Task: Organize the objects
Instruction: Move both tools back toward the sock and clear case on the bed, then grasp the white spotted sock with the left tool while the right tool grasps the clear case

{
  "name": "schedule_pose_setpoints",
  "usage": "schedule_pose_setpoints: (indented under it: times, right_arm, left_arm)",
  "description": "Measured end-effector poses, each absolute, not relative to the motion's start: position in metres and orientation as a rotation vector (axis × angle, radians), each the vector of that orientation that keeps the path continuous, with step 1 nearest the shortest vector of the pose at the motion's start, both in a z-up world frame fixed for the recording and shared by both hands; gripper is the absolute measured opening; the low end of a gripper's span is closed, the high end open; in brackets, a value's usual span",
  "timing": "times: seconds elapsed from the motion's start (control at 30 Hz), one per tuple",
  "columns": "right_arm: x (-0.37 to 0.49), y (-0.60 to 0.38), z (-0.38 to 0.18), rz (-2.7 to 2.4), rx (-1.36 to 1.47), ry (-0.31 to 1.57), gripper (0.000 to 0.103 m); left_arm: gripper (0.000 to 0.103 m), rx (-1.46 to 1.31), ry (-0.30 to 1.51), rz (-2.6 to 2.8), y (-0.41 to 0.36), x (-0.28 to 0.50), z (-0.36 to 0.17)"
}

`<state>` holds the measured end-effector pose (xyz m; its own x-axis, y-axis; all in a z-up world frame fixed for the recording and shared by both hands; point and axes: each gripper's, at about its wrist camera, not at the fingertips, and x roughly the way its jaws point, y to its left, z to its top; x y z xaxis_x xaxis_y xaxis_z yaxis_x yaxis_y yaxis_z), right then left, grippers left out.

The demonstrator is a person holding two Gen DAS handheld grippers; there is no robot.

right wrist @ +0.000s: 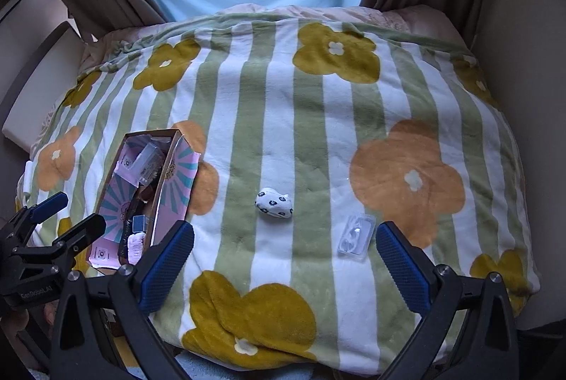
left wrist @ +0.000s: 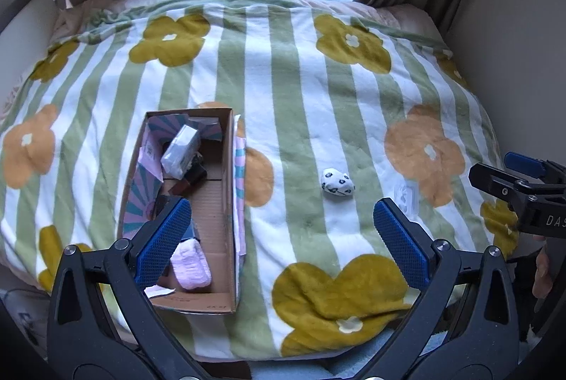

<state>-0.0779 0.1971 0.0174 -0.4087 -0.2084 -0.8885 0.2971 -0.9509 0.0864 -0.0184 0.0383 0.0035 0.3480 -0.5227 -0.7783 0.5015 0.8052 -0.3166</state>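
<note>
The rolled sock (left wrist: 338, 182), soft white cloth with dark prints, lies on the fleecy striped blanket (left wrist: 297, 118) between the cardboard box (left wrist: 215, 199) and a clear plastic packet (right wrist: 355, 235). The box holds a fuzzy pink item (left wrist: 192, 261) and a grey packet (left wrist: 180, 152). Only the right view shows the clear packet sharply. Left gripper (left wrist: 281, 238) and right gripper (right wrist: 284, 261) are both spread wide, holding nothing.

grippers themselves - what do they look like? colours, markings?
Both alike: left gripper and right gripper have black angular frames with triangular cutouts, silver pivot screws and blue cross-hatched finger pads. White lettering on the bodies, partly cut off. No cables visible.
</note>
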Motion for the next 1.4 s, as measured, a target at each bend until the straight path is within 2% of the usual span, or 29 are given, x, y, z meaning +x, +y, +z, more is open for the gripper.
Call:
schedule_pose_setpoints:
  times: [0.3,0.57,1.0,1.07,1.13,1.4]
  right_arm:
    - [-0.076,0.238,0.010,-2.481,1.552,0.026,0.103]
    - [-0.091,0.274,-0.042,-2.497,1.710,-0.058,0.103]
    - [-0.149,0.287,-0.167,-2.452,1.945,-0.120,0.102]
    - [-0.157,0.284,-0.189,-2.433,1.983,-0.122,0.101]
    - [-0.164,0.281,-0.209,-2.412,2.024,-0.133,0.099]
    - [-0.174,0.283,-0.249,-2.398,2.126,-0.199,0.089]
  left_arm:
    - [0.103,0.019,1.050,-0.733,-0.007,-0.024,0.001]
    - [0.101,0.080,1.115,-0.776,-0.062,-0.021,-0.028]
    - [0.095,0.160,1.208,-0.816,-0.166,0.000,-0.142]
    - [0.087,0.176,1.233,-0.814,-0.182,0.003,-0.166]
    - [0.084,0.175,1.248,-0.814,-0.193,0.006,-0.184]
    - [0.083,0.132,1.257,-0.636,-0.210,0.015,-0.219]
